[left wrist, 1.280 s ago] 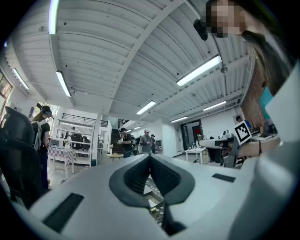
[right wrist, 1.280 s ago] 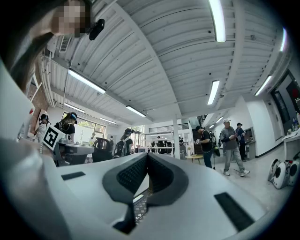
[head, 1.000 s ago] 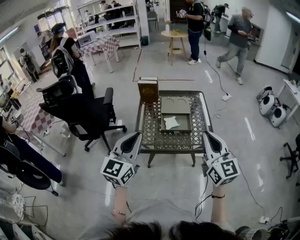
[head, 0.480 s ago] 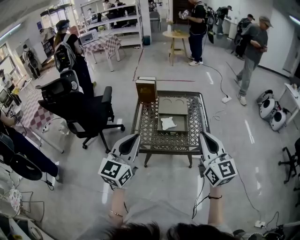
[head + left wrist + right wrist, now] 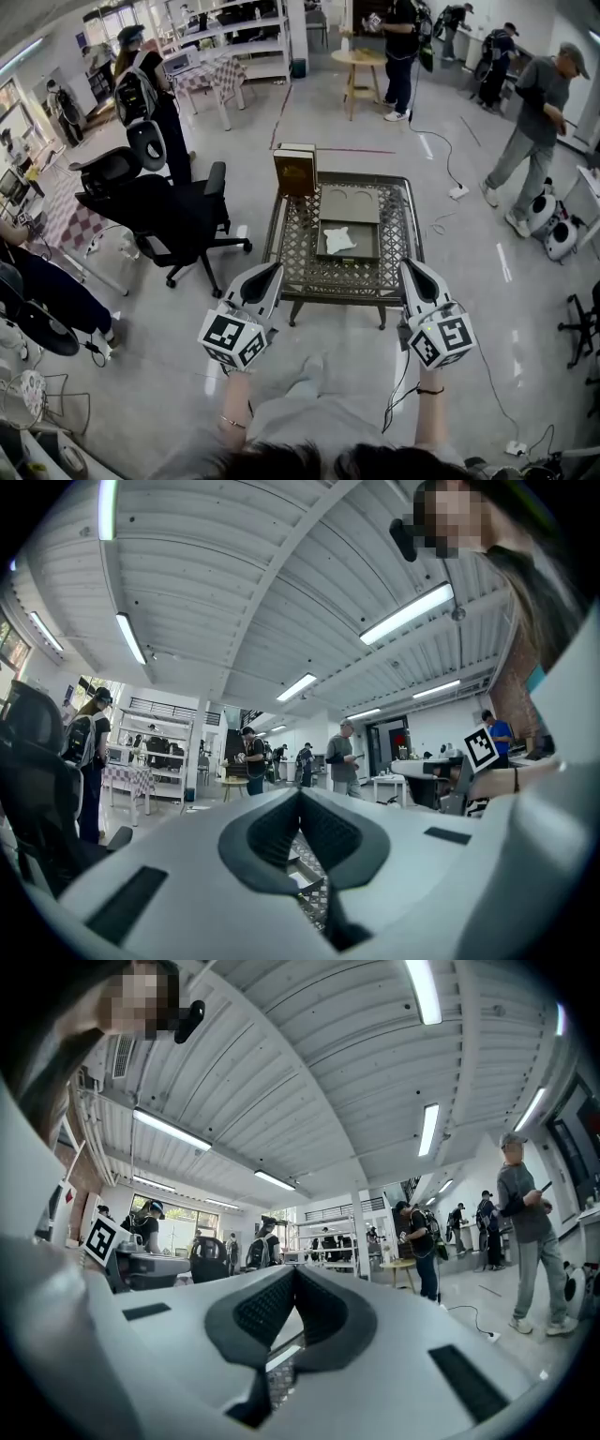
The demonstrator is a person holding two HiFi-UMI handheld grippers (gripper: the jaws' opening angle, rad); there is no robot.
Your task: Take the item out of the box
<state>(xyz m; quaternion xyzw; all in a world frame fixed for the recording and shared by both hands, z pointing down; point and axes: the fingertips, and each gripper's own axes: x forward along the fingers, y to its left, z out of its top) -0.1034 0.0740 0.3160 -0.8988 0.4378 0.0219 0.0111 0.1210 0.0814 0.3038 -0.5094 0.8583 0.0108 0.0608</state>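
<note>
White item lies inside the shallow grey box, centre of the head view, a bit above middle. Crumpled-looking, what it is cannot be told. Box lid lies folded open flat just above the item, two round recesses in it. Box sits on the lattice metal tabletop, right of its centre. A brown book-like case stands upright at the tabletop's upper left corner, apart from the box.

Left gripper at lower left of the tabletop, right gripper at lower right. Both are short of the tabletop's near edge, well apart from the box, touching nothing. In the left gripper view the left gripper has its jaws together, nothing between them. In the right gripper view the right gripper is the same, jaws closed on nothing.

Black office chair left of the tabletop. Round wooden table at top centre. Several people stand in the upper part of the frame.
</note>
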